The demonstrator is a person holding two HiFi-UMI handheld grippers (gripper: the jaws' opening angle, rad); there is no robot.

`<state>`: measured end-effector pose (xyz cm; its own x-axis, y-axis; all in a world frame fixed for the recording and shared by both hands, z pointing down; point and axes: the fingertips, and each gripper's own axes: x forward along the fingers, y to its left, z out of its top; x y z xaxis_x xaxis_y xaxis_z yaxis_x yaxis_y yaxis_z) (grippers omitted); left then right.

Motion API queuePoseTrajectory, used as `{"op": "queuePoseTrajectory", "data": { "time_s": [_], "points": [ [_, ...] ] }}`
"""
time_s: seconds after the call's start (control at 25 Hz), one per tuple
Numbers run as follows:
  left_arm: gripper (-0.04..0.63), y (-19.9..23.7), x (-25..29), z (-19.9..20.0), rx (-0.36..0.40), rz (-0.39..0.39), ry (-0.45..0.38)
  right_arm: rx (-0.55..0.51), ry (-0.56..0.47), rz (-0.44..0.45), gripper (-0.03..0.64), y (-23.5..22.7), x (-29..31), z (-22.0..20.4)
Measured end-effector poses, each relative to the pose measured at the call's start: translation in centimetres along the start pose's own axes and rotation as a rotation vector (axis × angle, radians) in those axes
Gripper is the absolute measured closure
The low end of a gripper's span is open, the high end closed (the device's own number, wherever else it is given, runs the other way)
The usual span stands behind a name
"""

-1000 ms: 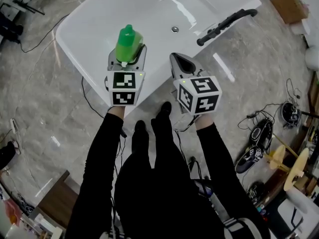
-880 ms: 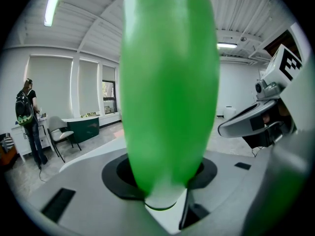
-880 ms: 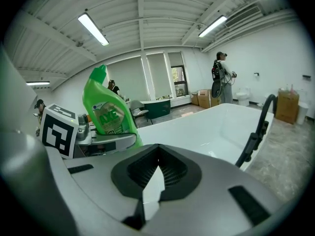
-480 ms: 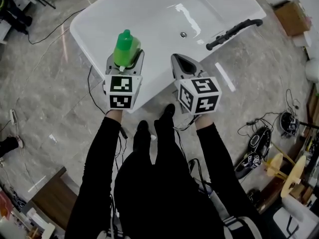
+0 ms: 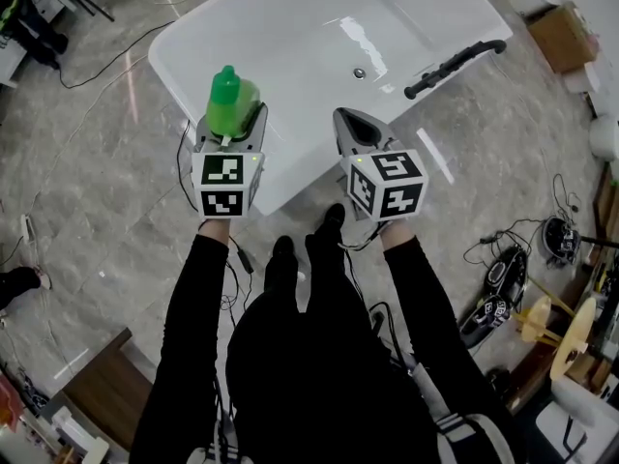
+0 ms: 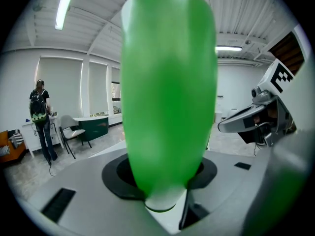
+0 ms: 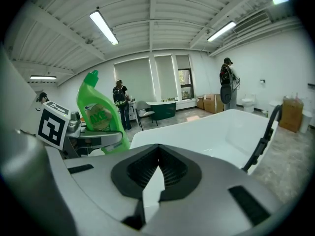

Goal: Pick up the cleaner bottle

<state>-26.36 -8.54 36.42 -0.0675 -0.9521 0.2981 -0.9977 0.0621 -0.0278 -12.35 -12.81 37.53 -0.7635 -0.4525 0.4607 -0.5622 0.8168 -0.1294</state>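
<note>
1. The cleaner bottle [image 5: 228, 100] is bright green plastic with a green cap, a bent neck and a label on its side.
2. It stands upright in the air, clamped between the left gripper's [image 5: 230, 129] jaws, over the bathtub's [image 5: 290, 46] near rim.

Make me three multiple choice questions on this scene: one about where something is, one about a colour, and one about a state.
1. Where is the cleaner bottle?
A) on the floor
B) in the left gripper
C) on a shelf

2. What colour is the bathtub?
A) white
B) blue
C) black

3. What state is the right gripper in?
A) clamped on the bottle
B) holding a cloth
C) empty, jaws together

Answers:
1 B: the left gripper's jaws clamp the green bottle, cap up, clear of the bathtub.
2 A: the head view shows a glossy white tub.
3 C: the right gripper view shows its jaws meeting with nothing between them.
</note>
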Motion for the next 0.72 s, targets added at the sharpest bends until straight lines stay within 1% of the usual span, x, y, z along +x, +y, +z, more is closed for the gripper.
{"op": "queuePoseTrajectory", "data": {
  "time_s": [0.36, 0.72],
  "points": [
    [0.399, 2.0, -3.1, -0.3, 0.006, 0.012, 0.003, -0.028, -0.003, 0.012, 0.615, 2.0, -0.5, -0.4],
    [0.399, 2.8, -5.3, -0.5, 0.008, 0.012, 0.002, -0.01, 0.007, 0.027, 0.615, 4.1, -0.6, -1.7]
  ]
}}
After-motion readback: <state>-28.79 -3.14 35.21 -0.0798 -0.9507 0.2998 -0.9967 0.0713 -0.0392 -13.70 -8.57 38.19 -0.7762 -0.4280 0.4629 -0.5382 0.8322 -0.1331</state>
